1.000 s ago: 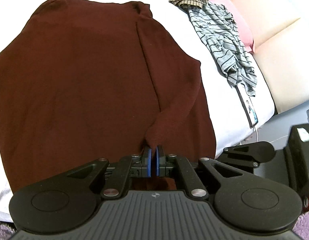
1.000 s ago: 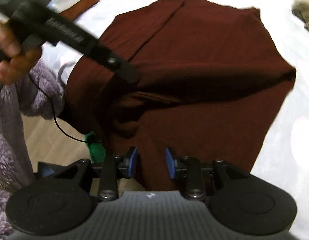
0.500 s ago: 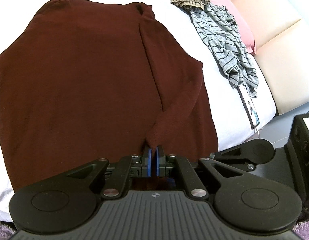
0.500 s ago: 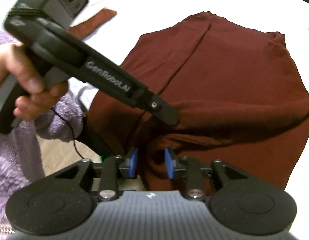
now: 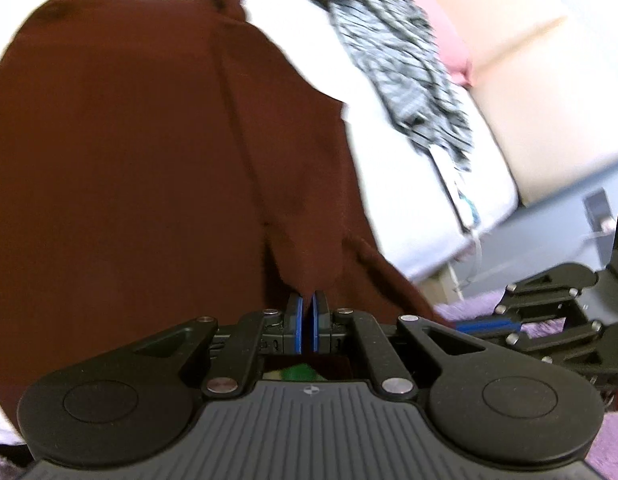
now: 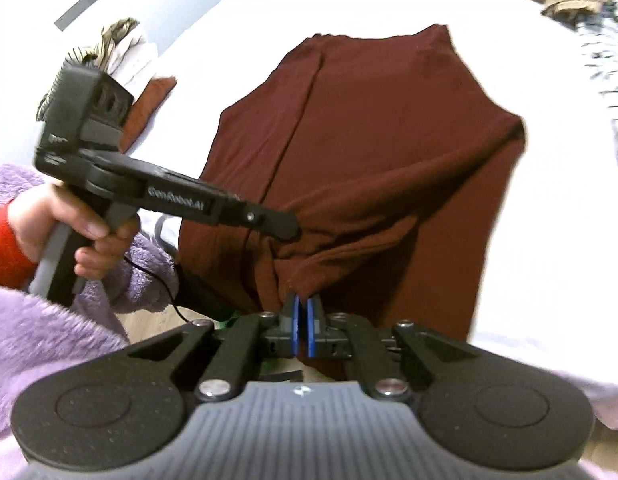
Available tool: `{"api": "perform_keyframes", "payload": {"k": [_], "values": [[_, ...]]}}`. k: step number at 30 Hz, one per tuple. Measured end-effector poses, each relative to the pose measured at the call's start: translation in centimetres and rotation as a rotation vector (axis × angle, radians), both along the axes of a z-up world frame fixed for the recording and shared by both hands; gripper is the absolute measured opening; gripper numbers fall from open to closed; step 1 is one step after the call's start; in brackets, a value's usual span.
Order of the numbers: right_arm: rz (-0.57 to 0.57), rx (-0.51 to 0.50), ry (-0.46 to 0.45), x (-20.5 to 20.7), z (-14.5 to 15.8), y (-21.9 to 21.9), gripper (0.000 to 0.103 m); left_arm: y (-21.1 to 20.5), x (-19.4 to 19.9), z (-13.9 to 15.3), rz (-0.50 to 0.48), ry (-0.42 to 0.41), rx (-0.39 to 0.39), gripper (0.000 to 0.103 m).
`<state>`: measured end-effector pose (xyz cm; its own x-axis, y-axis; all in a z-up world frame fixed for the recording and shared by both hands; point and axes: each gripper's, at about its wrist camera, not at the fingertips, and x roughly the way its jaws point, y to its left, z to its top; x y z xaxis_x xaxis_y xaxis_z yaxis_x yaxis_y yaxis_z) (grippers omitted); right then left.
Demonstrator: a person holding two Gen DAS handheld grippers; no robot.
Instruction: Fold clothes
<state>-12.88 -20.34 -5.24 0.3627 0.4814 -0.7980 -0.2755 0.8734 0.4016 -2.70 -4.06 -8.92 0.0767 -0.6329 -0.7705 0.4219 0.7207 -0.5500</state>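
White bed sheet [image 5: 409,184] carries a maroon knit top [image 5: 129,140], spread flat ahead of both sets of fingers. Left gripper [image 5: 308,322] pinches the near hem; right gripper [image 6: 302,326], its jaws just closed, pinches a bunched hem fold. Risk: soft, matte, limp fabric, so uneven lifting could skew the fold, or a thin pinch slip free. Striped grey garment [image 5: 405,68] lies beyond, to the right.

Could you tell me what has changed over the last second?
The right gripper closed on the maroon shirt hem and began lifting it. The left gripper stayed clamped on its hem; the striped clothes lie unmoved.
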Motion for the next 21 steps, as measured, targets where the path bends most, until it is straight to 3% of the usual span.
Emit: {"api": "perform_keyframes", "payload": {"k": [3,10,16,21], "values": [[-0.039,-0.027,0.012,-1.5,1.2,-1.5,0.005,-1.8,-0.6,-0.2,-0.055,0.015,-0.016,0.002],[-0.091,-0.102,0.093,-3.7,0.5,-3.8,0.005,-5.3,-2.1,-1.8,-0.166,0.028,0.06,0.002],[-0.05,-0.118,0.181,-4.0,-1.8,-3.8,0.005,-5.6,-1.9,-3.5,-0.176,0.032,0.171,0.002],[-0.038,-0.158,0.17,-2.8,-2.3,-4.0,0.011,-5.3,-1.8,-3.5,-0.175,0.028,0.18,0.002]]}}
